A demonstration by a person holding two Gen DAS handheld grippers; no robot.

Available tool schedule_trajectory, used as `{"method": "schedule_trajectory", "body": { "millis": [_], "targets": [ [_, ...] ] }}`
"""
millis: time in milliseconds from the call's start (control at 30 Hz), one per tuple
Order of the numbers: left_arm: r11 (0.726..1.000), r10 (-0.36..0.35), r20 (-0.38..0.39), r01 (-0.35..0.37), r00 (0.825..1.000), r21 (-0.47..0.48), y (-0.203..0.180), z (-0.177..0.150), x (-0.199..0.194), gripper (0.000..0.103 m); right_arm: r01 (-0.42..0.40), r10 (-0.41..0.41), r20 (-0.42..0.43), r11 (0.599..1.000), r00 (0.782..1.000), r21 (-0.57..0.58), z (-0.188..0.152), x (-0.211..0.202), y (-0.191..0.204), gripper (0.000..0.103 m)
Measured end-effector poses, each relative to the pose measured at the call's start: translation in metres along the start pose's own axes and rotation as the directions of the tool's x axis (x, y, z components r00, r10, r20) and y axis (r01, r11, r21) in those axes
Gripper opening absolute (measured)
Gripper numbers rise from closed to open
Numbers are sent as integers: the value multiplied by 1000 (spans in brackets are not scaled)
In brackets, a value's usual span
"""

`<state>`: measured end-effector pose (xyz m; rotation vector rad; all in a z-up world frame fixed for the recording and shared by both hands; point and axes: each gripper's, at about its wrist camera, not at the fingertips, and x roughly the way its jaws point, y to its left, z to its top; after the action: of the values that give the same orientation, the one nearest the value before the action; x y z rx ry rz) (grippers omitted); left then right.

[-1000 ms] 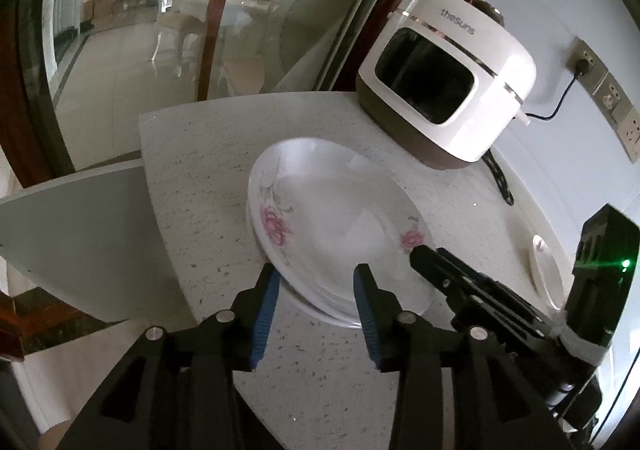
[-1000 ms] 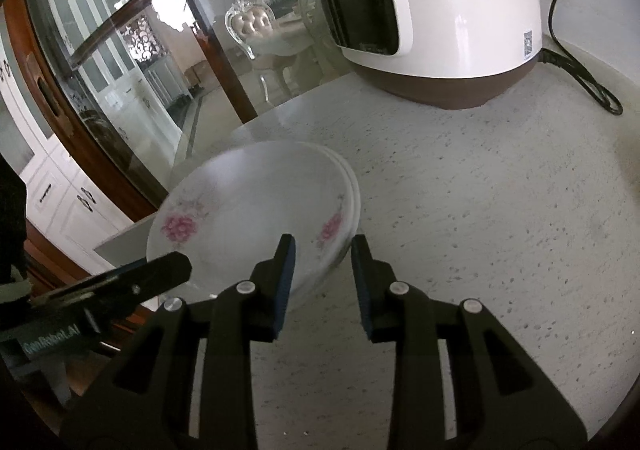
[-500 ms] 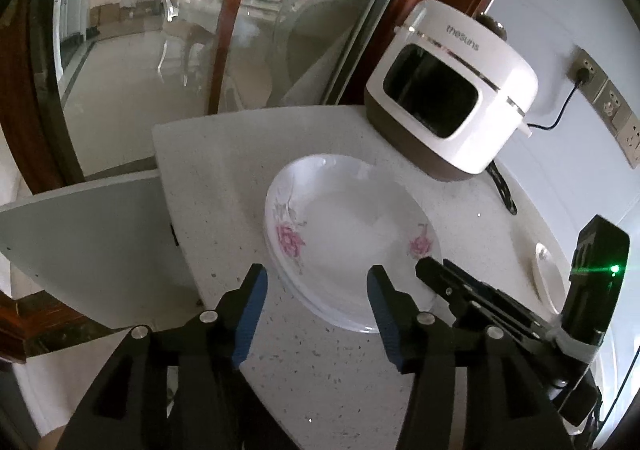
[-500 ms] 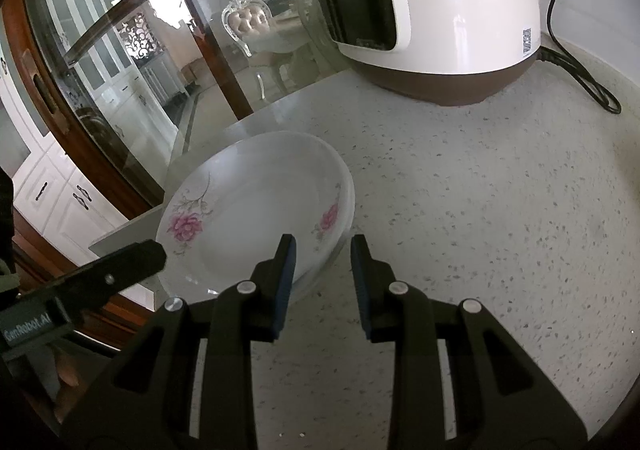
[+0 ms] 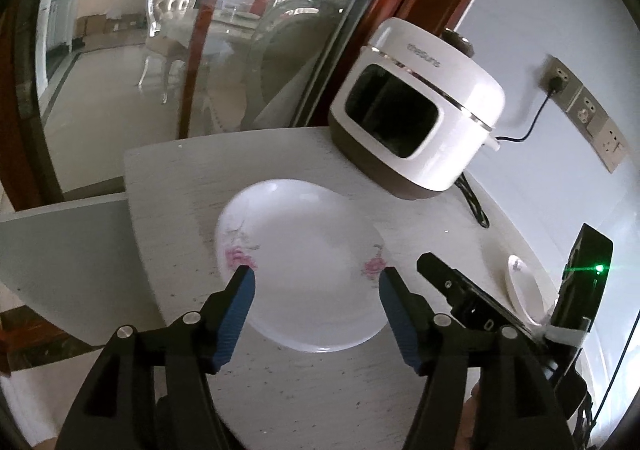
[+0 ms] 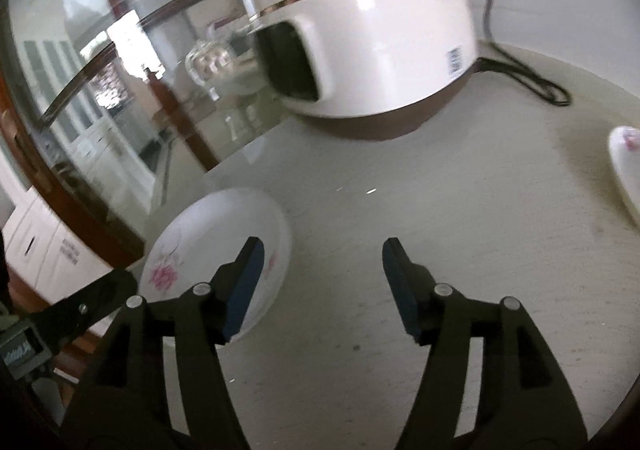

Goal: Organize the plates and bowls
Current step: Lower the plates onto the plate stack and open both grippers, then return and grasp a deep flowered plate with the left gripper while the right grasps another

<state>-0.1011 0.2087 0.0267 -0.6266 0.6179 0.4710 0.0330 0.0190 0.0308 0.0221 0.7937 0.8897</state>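
The plates [image 5: 300, 262] lie near my worktop's [image 5: 168, 169] left edge, the cooker [image 5: 420, 129] behind them toward the back; a small dish [image 5: 524, 294] sits far right.

Your left wrist view looks down over the plate stack [image 5: 304, 262] toward the rice cooker [image 5: 416, 129]. Your right wrist view sits lower, nearer the cooker [image 6: 360, 29], stack [image 6: 216, 250] at left. Both share these two.

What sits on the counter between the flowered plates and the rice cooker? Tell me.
Nothing: in the left wrist view, only bare speckled countertop separates the stacked plates from the rice cooker. The right wrist view, though blurred, shows the same empty stretch.
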Motion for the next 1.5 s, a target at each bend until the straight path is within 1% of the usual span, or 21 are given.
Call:
{"method": "schedule_trajectory", "body": {
  "millis": [100, 200, 333, 433, 500, 600, 667, 767, 867, 967, 1000, 1133, 1167, 1267, 1300, 1367, 1467, 1500],
  "targets": [
    [1000, -14, -6, 14, 1000, 17, -9, 0, 5, 66, 35, -36, 37, 999, 999, 40, 0, -7, -8, 67],
    [999, -29, -18, 30, 999, 39, -19, 1, 12, 66, 84, -91, 75, 992, 993, 94, 2, -14, -20, 72],
    [996, -52, -30, 54, 998, 74, -36, 2, 21, 66, 152, -177, 119, 968, 977, 198, 1, -30, -40, 73],
    [991, -68, -40, 72, 997, 111, -52, 3, 28, 67, 197, -245, 143, 938, 959, 284, 1, -41, -57, 73],
    [986, -83, -50, 89, 995, 138, -66, 5, 35, 67, 237, -301, 150, 910, 942, 341, -1, -51, -69, 73],
    [979, -96, -59, 105, 994, 177, -84, 8, 43, 69, 264, -348, 145, 873, 926, 410, -5, -60, -85, 73],
    [973, -104, -63, 115, 993, 202, -95, 9, 48, 70, 285, -383, 137, 844, 914, 454, -8, -64, -94, 73],
    [959, -142, -85, 158, 986, 234, -112, 11, 58, 70, 306, -431, 130, 792, 893, 528, -14, -73, -110, 73],
    [944, -187, -112, 210, 976, 256, -127, 13, 67, 70, 312, -468, 126, 743, 875, 592, -19, -83, -123, 73],
    [926, -227, -149, 261, 962, 273, -144, 14, 80, 70, 321, -506, 122, 696, 854, 642, -23, -93, -134, 73],
    [918, -243, -165, 282, 956, 278, -150, 14, 85, 70, 321, -512, 120, 685, 850, 654, -24, -95, -136, 73],
    [883, -284, -220, 344, 933, 320, -177, 11, 99, 70, 318, -523, 99, 646, 846, 694, -27, -98, -151, 73],
    [868, -295, -233, 362, 927, 339, -186, 11, 102, 70, 320, -525, 92, 638, 846, 700, -27, -99, -155, 73],
    [836, -309, -257, 390, 916, 386, -210, 9, 112, 70, 316, -531, 84, 616, 843, 721, -27, -102, -168, 73],
    [830, -311, -263, 396, 913, 393, -215, 9, 116, 70, 316, -534, 81, 609, 842, 727, -27, -103, -172, 73],
    [826, -311, -290, 408, 905, 389, -224, 7, 128, 70, 311, -539, 77, 590, 839, 746, -30, -106, -181, 73],
    [823, -314, -349, 437, 883, 363, -237, 1, 148, 70, 307, -546, 64, 561, 835, 769, -33, -109, -193, 73],
    [821, -313, -362, 442, 878, 362, -241, -1, 155, 70, 304, -546, 62, 554, 836, 775, -35, -110, -196, 73]
  ]
}}
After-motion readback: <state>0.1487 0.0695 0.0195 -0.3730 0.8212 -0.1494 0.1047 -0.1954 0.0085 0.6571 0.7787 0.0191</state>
